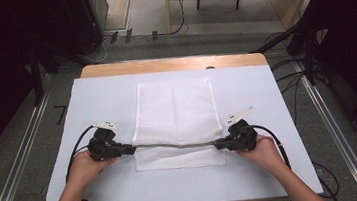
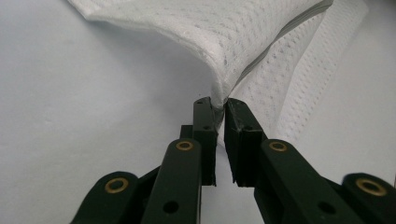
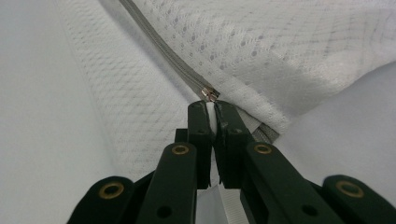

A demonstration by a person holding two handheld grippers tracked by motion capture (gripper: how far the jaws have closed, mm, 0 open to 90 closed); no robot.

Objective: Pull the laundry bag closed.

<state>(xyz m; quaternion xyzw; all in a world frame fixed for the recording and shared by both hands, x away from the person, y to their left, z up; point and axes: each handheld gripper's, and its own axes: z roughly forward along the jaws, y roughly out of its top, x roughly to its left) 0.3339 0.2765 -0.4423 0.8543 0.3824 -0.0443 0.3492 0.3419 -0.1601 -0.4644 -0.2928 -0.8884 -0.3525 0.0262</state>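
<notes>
A white mesh bag (image 1: 175, 108) lies flat in the middle of the white-covered table (image 1: 96, 99), its near part folded over along a grey zipper (image 1: 176, 145). My left gripper (image 1: 132, 148) grips the fold's left end; in the left gripper view its tips (image 2: 219, 105) pinch a raised corner of the mesh bag (image 2: 243, 42), with a narrow slit between the pads. My right gripper (image 1: 216, 146) is shut on the right end. In the right gripper view (image 3: 212, 109) white fabric sits between its jaws just below the metal zipper pull (image 3: 210, 94), and the zipper (image 3: 163, 46) runs away up-left.
A wooden table edge (image 1: 172, 64) shows at the far side. Dark stands and cables (image 1: 303, 67) flank the table on the floor. A person's forearms (image 1: 274, 166) come in from the bottom. Bare white cover lies left, right and in front of the bag.
</notes>
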